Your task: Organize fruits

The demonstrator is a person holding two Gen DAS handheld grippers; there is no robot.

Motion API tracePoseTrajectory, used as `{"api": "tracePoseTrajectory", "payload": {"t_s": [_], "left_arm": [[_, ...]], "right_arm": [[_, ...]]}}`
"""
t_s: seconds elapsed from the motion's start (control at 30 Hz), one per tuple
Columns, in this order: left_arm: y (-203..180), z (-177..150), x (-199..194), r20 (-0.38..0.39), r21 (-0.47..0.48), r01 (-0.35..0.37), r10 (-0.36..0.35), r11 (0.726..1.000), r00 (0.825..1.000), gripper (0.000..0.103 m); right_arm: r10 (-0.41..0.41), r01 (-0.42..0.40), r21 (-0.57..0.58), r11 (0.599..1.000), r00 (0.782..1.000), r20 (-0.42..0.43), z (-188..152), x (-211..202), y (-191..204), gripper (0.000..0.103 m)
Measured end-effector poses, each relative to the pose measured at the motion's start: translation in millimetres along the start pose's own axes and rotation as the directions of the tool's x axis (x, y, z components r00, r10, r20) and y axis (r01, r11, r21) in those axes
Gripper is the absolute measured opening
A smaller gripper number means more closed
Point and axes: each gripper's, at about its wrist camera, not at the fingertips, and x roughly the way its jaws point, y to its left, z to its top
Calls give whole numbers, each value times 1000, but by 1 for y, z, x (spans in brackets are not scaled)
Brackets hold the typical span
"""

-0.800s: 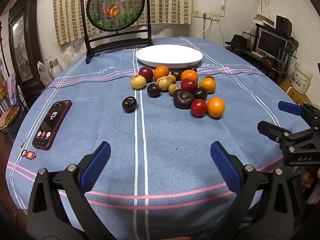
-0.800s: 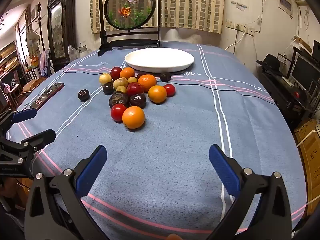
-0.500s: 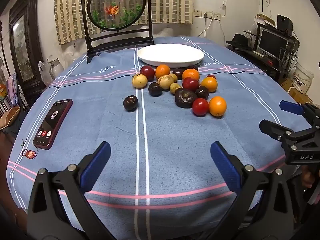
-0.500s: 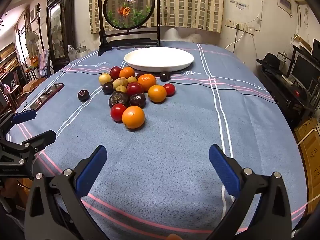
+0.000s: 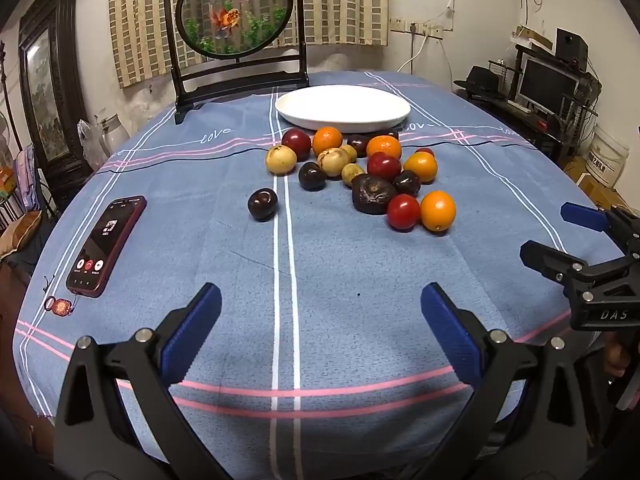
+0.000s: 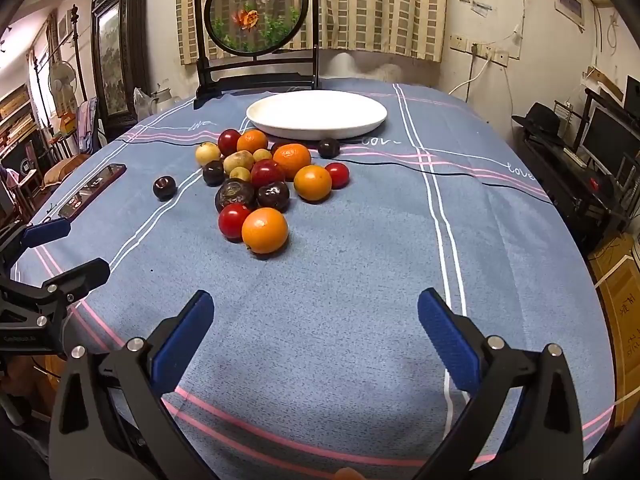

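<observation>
We hold the left gripper (image 5: 320,320) low over the near edge of the blue tablecloth (image 5: 360,280), its blue-padded jaws spread wide with only cloth between them. Our right gripper (image 6: 316,320) hangs the same way, jaws fully apart and holding nothing. Ahead of both grippers, well beyond the fingertips, lies the pile of fruit (image 5: 360,168): oranges, red tomatoes, dark plums and pale yellow fruits bunched close together, many touching. Nearest the right gripper sits an orange (image 6: 265,230) pressed against a red tomato (image 6: 234,221). One dark plum (image 5: 262,204) lies alone, ahead and slightly left of the left gripper, apart from the pile. Beyond the fruit stands a white plate (image 5: 344,108) with nothing on it, a few of the farthest fruits just beside its rim. Behind the plate stands a round goldfish screen (image 5: 234,20) in a black frame. To the left of the left gripper a phone (image 5: 106,244) lies flat on the cloth, screen lit.
</observation>
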Motion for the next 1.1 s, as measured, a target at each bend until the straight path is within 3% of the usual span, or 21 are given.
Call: {"api": "tracePoseTrajectory", "payload": {"t_s": [1.1], "left_arm": [[6,-12,-3,-7,-3,-1,1,1000,1000,101]], "right_arm": [[-1,1,0,1000,1000,-8,0,3,4,102]]}}
